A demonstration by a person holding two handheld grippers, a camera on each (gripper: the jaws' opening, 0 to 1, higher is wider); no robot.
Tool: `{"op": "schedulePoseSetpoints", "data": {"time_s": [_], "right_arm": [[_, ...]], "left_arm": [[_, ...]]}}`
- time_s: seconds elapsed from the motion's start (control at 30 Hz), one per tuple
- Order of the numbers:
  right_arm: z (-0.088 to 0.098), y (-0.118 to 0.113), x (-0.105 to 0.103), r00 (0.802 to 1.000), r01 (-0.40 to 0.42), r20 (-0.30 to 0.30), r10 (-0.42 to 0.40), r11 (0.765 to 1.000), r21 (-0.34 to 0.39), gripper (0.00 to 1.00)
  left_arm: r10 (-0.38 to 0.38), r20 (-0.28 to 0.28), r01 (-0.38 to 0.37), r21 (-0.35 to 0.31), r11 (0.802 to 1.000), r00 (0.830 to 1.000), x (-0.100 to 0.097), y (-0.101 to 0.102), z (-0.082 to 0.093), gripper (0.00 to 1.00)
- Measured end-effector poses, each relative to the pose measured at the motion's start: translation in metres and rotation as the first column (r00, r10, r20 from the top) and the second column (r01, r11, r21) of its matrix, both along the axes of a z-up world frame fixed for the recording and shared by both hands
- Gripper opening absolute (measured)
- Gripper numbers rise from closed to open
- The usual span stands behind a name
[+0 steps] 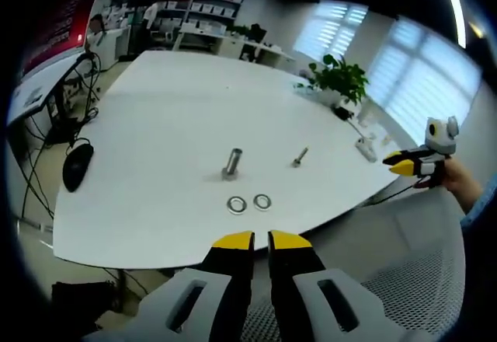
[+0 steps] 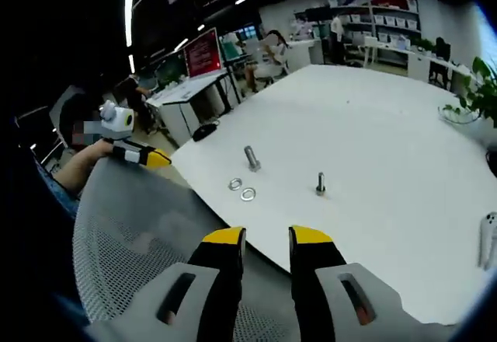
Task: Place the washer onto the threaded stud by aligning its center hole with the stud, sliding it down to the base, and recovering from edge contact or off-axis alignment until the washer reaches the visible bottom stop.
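Office room, large white table (image 1: 155, 124) filling mid-frame. Left gripper (image 1: 260, 239) at bottom centre, jaws nearly together, holding nothing; right gripper (image 2: 267, 235) slightly parted, also holding nothing. Threaded stud (image 1: 232, 162) stands upright at centre, axis vertical. Two washers (image 1: 248, 203) lie flat just below it. Judged: nothing started; next, grasp one washer.

Both views look from off the round white table (image 1: 155, 124), L from near edge, R from side; shared: table (image 2: 388, 124) w/ upright steel studs (image 1: 232, 162) (image 2: 251, 158).
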State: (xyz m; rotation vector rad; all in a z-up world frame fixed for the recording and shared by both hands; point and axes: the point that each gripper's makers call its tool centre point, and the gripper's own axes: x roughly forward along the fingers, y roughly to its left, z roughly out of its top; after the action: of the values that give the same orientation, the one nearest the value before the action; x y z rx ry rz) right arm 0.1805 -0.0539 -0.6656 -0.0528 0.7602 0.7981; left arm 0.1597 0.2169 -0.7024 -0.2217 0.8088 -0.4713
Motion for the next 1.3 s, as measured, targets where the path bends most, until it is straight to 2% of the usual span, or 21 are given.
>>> {"op": "schedulePoseSetpoints", "data": {"time_s": [0.1, 0.17, 0.2, 0.3, 0.43, 0.53, 0.63, 0.67, 0.77, 0.9, 1.03, 1.13, 1.3], "right_arm": [[-0.003, -0.001, -0.008, 0.999, 0.019, -0.046, -0.018, 0.999, 0.03, 0.25], [-0.004, 0.0, -0.012, 0.999, 0.019, -0.041, -0.018, 1.0, 0.021, 0.25], [-0.007, -0.003, -0.013, 0.999, 0.02, -0.041, -0.02, 1.0, -0.006, 0.25], [-0.013, -0.004, -0.018, 0.997, 0.037, -0.068, -0.036, 0.999, 0.003, 0.26], [-0.022, -0.004, -0.028, 0.996, 0.015, -0.085, -0.017, 1.0, -0.021, 0.26], [-0.025, -0.002, -0.032, 0.995, 0.015, -0.094, -0.016, 1.0, -0.02, 0.26], [-0.032, 0.003, -0.04, 0.994, 0.007, -0.113, -0.009, 1.0, -0.021, 0.26], [-0.035, -0.001, -0.039, 0.995, -0.02, -0.096, 0.013, 0.997, -0.069, 0.26], [-0.039, 0.001, -0.039, 0.991, -0.003, -0.134, -0.002, 0.999, -0.042, 0.26], [-0.041, 0.0, -0.039, 0.992, -0.007, -0.126, 0.0, 0.998, -0.056, 0.26], [-0.044, -0.001, -0.038, 0.992, 0.003, -0.125, -0.011, 0.998, -0.064, 0.26], [-0.045, -0.001, -0.041, 0.99, -0.004, -0.143, -0.005, 0.998, -0.062, 0.25], [-0.043, 0.0, -0.041, 0.989, 0.017, -0.149, -0.02, 1.0, -0.026, 0.25]], "left_arm": [[-0.004, 0.006, 0.004, 0.004, 1.0, 1.0, 0.0, 0.0, 0.0, 0.05], [-0.004, 0.0, 0.004, 0.001, 1.0, 1.0, -0.001, 0.0, 0.0, 0.05], [-0.004, 0.0, 0.004, 0.002, 1.0, 1.0, -0.002, 0.0, 0.0, 0.04], [-0.007, 0.004, 0.007, 0.005, 1.0, 1.0, -0.002, 0.001, 0.0, 0.04], [-0.012, 0.007, 0.012, -0.002, 1.0, 1.0, -0.001, 0.0, 0.002, 0.05], [-0.024, 0.067, 0.026, -0.036, 0.999, 0.997, 0.003, -0.005, 0.011, 0.05], [-0.029, 0.056, 0.031, -0.026, 0.999, 0.998, 0.001, -0.005, 0.009, 0.06], [-0.032, 0.047, 0.033, -0.021, 0.999, 0.998, 0.0, -0.005, 0.007, 0.06], [-0.08, 0.026, 0.081, -0.017, 0.997, 0.996, -0.005, -0.011, 0.004, 0.11], [-0.07, 0.024, 0.07, -0.011, 0.997, 0.997, -0.004, -0.009, 0.003, 0.12], [-0.056, 0.025, 0.056, 0.011, 0.998, 0.998, -0.003, -0.005, 0.002, 0.16], [-0.051, 0.034, 0.051, 0.006, 0.999, 0.998, -0.002, -0.005, 0.003, 0.17], [-0.042, 0.035, 0.041, 0.014, 0.999, 0.999, -0.001, -0.004, 0.003, 0.17]]}}
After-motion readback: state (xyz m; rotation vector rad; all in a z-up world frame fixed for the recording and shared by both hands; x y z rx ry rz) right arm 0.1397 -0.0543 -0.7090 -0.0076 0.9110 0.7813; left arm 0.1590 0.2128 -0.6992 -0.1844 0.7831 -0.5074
